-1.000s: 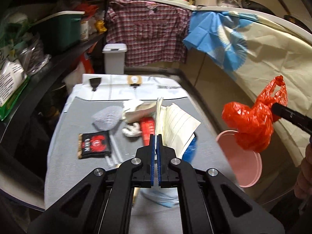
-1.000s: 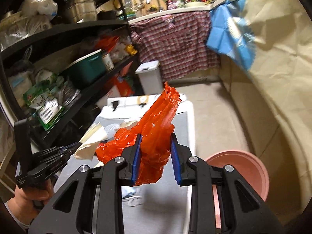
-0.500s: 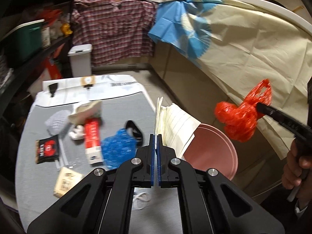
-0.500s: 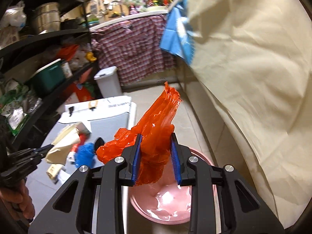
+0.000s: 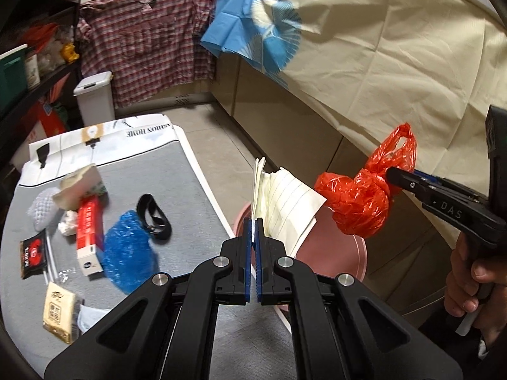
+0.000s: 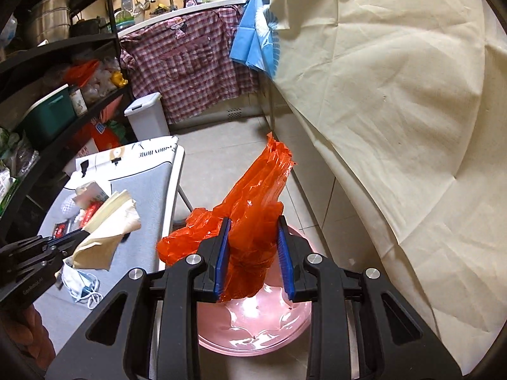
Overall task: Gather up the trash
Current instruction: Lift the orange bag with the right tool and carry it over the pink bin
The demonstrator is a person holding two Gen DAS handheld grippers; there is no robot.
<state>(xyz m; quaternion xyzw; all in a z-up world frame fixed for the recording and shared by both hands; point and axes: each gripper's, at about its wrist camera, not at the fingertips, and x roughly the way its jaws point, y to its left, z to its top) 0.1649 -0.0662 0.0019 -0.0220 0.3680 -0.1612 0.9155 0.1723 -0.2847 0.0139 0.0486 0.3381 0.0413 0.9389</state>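
your left tongs (image 5: pixel 253 224) are pinched tight on a folded sheaf of cream lined paper (image 5: pixel 285 202), which stands up past the right long edge of the grey padded worktop (image 5: pixel 177 171), partly over the round pink plastic basin (image 6: pixel 253 326) on the tiled floor. your right tongs (image 6: pixel 253 253) clamp a crumpled red plastic bag (image 6: pixel 253 209) by its knotted middle; the bag hangs in the air directly above the basin's bowl, touching neither rim nor floor, and its loose tail points up and away from you. from the left wrist view the bag (image 5: pixel 361 202) sits just to the right of the paper, near it but apart

the basin stands in the floor gap between the worktop's edge and the cream cloth (image 6: pixel 396 110) draped down the right side; that cloth falls close beside the basin's far rim, so room on that side is tight. the floor beyond the basin runs open toward the white lidded bin (image 6: pixel 147 117)

back on the worktop, well in from the edge, lie a blue crinkled plastic wrapper (image 5: pixel 126 253), a red and white carton (image 5: pixel 90 231), a black strap loop (image 5: pixel 155 218) and a black and red sachet (image 5: pixel 31 253)
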